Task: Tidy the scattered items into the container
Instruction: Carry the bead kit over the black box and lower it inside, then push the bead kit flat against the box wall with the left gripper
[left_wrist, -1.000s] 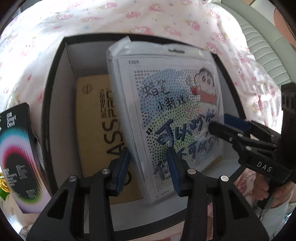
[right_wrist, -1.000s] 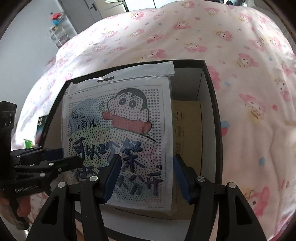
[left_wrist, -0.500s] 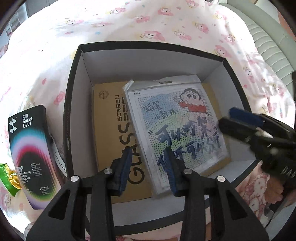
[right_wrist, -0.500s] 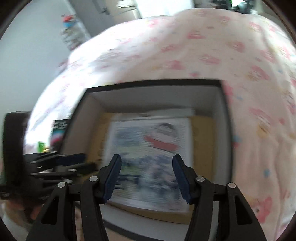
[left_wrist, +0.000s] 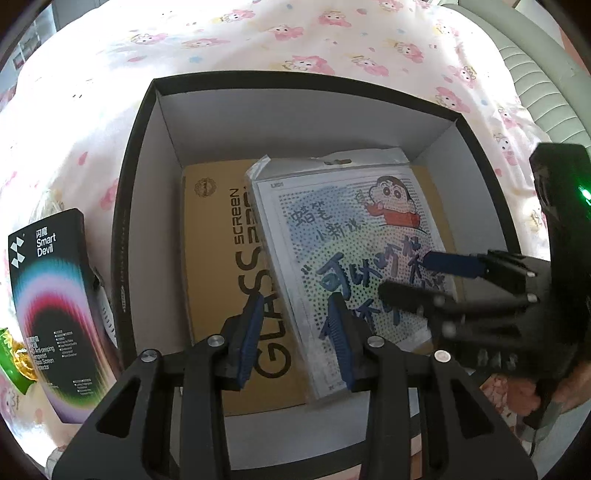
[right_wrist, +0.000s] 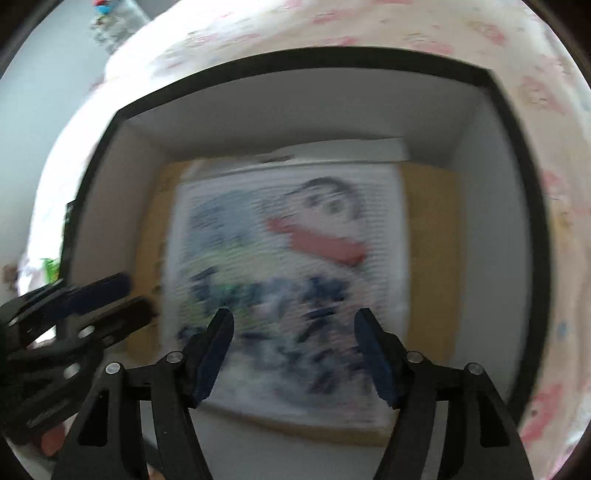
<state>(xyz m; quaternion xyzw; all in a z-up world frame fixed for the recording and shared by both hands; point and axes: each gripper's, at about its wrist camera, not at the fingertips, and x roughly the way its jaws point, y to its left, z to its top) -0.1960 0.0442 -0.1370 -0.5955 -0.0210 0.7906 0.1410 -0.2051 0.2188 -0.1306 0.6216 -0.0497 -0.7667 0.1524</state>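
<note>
Box (left_wrist: 136, 206) on the bed (left_wrist: 229, 40) already holds two flat things: a brown carton (left_wrist: 218, 280) on its floor, and the cartoon packet (left_wrist: 343, 251) lying flat on top of the carton, skewed toward the right wall in your left view. Your left gripper (left_wrist: 295, 334) hangs over the packet's near left corner with its fingers (left_wrist: 249, 332) only partly apart; the corner shows in the gap between them, but neither pad presses on it. Your right gripper (right_wrist: 291, 354) points down over the packet's near edge, its fingers (right_wrist: 373, 354) opening and already wide, with nothing gripped between them; that view is blurred. Outside the box, just beside its left wall, a black packet (left_wrist: 48, 314) lies on the bed, and a green wrapper (left_wrist: 14, 354) sits at its far left edge.
</note>
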